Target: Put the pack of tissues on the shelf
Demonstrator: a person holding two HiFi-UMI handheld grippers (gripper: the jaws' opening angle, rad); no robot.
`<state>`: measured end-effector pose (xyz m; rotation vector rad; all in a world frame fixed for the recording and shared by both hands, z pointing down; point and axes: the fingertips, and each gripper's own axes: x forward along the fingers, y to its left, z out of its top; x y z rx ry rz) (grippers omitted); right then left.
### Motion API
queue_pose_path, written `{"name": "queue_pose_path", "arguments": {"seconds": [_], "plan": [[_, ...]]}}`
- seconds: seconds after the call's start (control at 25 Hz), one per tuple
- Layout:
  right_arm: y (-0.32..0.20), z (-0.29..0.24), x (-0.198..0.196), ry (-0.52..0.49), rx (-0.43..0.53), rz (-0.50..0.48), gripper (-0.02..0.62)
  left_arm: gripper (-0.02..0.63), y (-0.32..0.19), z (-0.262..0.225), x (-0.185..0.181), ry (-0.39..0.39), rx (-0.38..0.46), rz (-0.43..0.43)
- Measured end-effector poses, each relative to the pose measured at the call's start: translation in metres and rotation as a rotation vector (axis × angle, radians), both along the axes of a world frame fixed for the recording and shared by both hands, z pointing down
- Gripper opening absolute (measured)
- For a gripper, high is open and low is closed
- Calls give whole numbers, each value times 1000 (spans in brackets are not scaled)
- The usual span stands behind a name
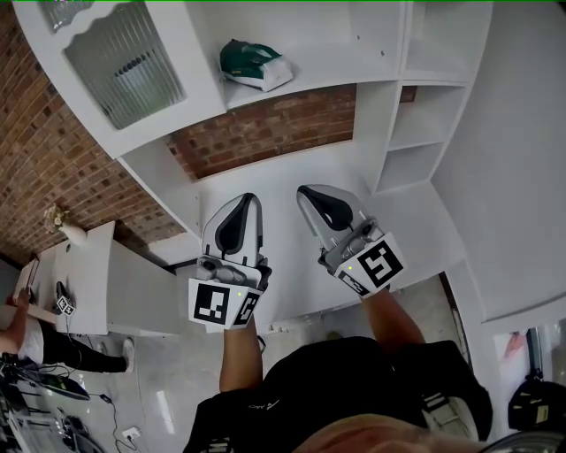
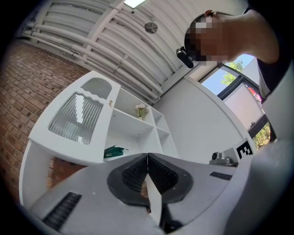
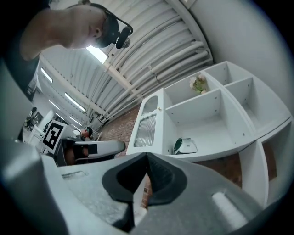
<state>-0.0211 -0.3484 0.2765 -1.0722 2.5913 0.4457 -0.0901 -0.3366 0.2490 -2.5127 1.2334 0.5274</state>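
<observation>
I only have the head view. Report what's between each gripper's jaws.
Observer: In the left gripper view, the left gripper has its jaws together with nothing between them.
Operator: Now the right.
Observer: In the right gripper view, the right gripper is shut too, and empty.
Operator: Say what's above the pack of tissues.
Observer: The pack of tissues lies on the shelf. A small bunch of flowers stands one level higher.

You have bright, even daylight. In your left gripper view the window [image 2: 212, 81] is blown out and a ceiling lamp [image 2: 134, 2] glares. Both gripper views bow the white shelf unit [image 2: 131, 131] and go black at the corners. Shadows are soft, and the nearest grey surfaces look slightly blurred.
</observation>
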Motion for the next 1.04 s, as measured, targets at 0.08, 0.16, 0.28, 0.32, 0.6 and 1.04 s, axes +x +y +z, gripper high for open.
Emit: {"name": "queue_pose_path", "arguments": {"seconds": [0.08,0.16,0.28,0.32,0.6,1.04], "plan": [[1,7,-1,-5,-15,-5,0,0,2,3,3,-7,-1,-1],[2,11,-1,-5,-26,-10,0,-1,2,6,5,-15,-4,-1],[4,13,-2,4,-21,-14,0,0,2,8,8,-20,-6,3],[4,13,-3,7,-19,-17,0,0,1,8,8,-20,-7,2],[4,8,1,13,-12,-24,0,0,-1,10,10,-12,-12,4],[2,6,0,31,-8,-32,0,-1,-4,9,10,-2,-13,-2]]}}
